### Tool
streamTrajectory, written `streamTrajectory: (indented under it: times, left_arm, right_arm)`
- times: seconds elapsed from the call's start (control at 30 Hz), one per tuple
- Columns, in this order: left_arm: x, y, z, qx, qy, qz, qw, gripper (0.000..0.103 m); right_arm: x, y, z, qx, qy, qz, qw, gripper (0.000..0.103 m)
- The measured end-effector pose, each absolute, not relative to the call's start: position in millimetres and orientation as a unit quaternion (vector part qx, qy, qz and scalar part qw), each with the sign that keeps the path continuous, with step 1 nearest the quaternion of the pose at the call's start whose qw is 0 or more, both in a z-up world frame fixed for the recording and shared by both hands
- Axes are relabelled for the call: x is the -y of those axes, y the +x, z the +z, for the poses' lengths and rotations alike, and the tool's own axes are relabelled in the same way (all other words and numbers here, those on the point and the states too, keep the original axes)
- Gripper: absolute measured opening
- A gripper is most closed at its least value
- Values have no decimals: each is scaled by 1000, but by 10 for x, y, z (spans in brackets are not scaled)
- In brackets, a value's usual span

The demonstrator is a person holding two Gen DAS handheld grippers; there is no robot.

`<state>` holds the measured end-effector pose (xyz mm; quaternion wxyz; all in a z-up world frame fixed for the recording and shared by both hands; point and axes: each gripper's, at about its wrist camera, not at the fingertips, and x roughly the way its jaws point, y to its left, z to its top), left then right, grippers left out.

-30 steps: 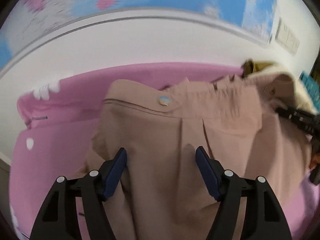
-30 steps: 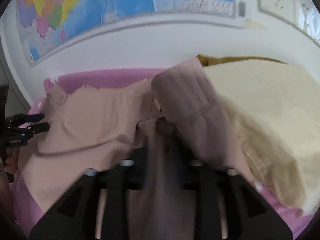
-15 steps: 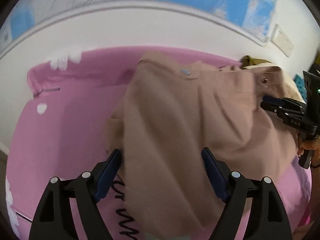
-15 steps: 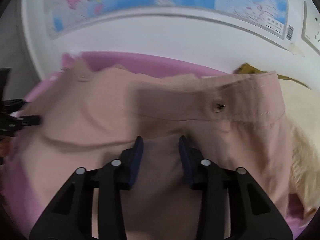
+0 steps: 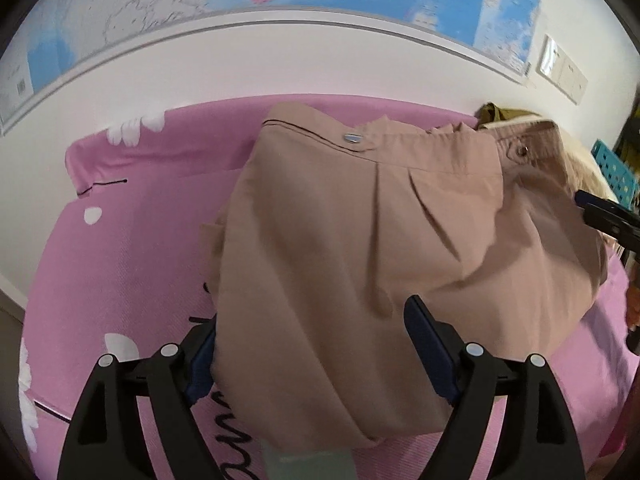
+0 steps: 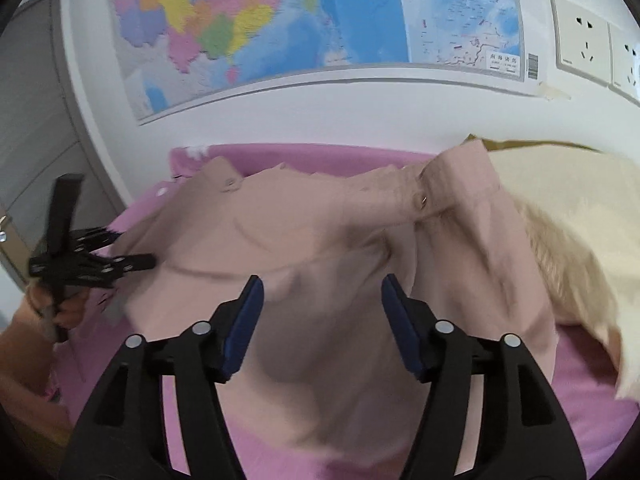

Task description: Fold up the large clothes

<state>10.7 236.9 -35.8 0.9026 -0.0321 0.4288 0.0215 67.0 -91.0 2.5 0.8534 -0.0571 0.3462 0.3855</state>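
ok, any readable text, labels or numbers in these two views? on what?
Nothing reads cleanly.
Map legend box: small characters, too small to read.
Barcode at the map corner: no digits legible.
Black script on the pink sheet: partly covered by the tan trousers, unreadable.
Wall sockets: no markings legible.

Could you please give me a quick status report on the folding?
Left gripper open, right gripper open, jaws just widened, nothing pinched. Tan trousers lie bunched on the pink sheet, fold unfinished. Cream garment crowds the right side.
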Motion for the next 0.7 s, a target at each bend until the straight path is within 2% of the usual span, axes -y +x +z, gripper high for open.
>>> streamTrajectory:
  times: [0.2,0.43,0.7]
  left_arm:
    - [-2337,76,-369,-429,-24,25,903,82]
    - [-2370,54,-390,-437,-29,33,898,84]
    - [-2421,-37,-380,-437,-49,35,897,84]
  right_arm:
    - [972,489,-122,-357,-75,386,847,63]
    - [953,714,-407,-386,-82,331,857,60]
    - [909,462,-162,-355,-80,362,858,63]
